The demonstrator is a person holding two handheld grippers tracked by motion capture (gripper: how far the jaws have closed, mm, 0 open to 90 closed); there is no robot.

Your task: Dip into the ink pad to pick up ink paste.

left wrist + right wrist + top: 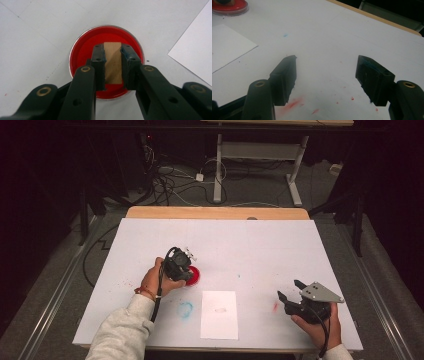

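Observation:
A round red ink pad [85,52] lies on the white table cover, also seen as the red ink pad [194,275] in the high view and the red ink pad [229,6] at the top left of the right gripper view. My left gripper [112,50] is shut on a small wooden stamp block [113,62], held straight down over the pad; whether the block touches the ink I cannot tell. My right gripper [325,67] stands open and holds nothing, low over the table near the front right, right gripper [289,290] in the high view.
A white sheet of paper [219,314] with a faint mark lies at the front middle. Blue ink smear [185,309] sits left of it, red smear [275,306] right of it. The table's wooden far edge [215,212] borders dark floor with cables.

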